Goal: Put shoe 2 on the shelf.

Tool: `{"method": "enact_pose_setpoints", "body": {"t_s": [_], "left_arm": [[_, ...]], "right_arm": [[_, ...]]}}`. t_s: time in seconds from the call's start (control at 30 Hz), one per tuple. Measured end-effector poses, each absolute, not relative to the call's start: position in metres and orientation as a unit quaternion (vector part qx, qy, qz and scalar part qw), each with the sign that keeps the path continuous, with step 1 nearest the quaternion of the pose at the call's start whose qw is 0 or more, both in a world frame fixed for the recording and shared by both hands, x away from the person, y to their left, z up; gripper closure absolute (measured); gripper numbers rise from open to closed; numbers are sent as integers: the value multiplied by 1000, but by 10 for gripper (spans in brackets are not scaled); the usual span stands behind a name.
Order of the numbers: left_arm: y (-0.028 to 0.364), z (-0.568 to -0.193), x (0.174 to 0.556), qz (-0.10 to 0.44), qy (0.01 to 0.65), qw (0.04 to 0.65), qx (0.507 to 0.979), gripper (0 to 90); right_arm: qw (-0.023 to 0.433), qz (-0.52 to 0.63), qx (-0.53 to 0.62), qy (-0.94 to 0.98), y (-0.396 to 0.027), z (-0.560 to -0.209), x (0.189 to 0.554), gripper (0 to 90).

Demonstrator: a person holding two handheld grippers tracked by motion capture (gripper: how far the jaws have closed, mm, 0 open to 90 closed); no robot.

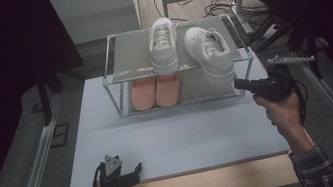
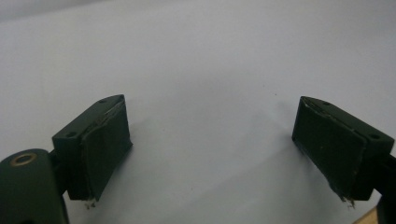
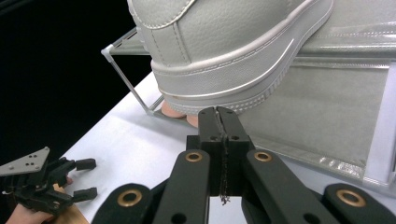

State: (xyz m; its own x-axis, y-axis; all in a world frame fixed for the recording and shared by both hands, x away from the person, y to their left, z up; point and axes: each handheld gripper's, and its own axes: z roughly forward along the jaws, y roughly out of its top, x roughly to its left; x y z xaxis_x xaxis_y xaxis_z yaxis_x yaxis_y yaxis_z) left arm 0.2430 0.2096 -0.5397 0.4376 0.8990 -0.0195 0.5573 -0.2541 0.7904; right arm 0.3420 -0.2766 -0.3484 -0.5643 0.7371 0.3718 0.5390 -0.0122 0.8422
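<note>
While the left hand-held gripper (image 1: 125, 173) rests spread at the worktop's (image 1: 186, 136) near edge — likely parked — the right hand-held gripper (image 1: 240, 84), jaws pressed together, noses toward the overhanging white shoe (image 1: 208, 52) on the rack (image 1: 115, 71).

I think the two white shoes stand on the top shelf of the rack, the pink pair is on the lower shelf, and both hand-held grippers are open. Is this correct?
Not quite. The white shoes are on the top shelf of the rack and the pink pair is below, but only the left hand-held gripper is open. The right hand-held gripper is shut, its jaws pressed together, as the right gripper view shows.
</note>
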Motion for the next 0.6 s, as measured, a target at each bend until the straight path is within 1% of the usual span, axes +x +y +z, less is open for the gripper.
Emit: {"method": "enact_pose_setpoints", "body": {"t_s": [0.6], "left_arm": [[210,-540,243,226,480,379,759,112]], "right_arm": [[97,540,464,695,-271,-351,348,895]]}}
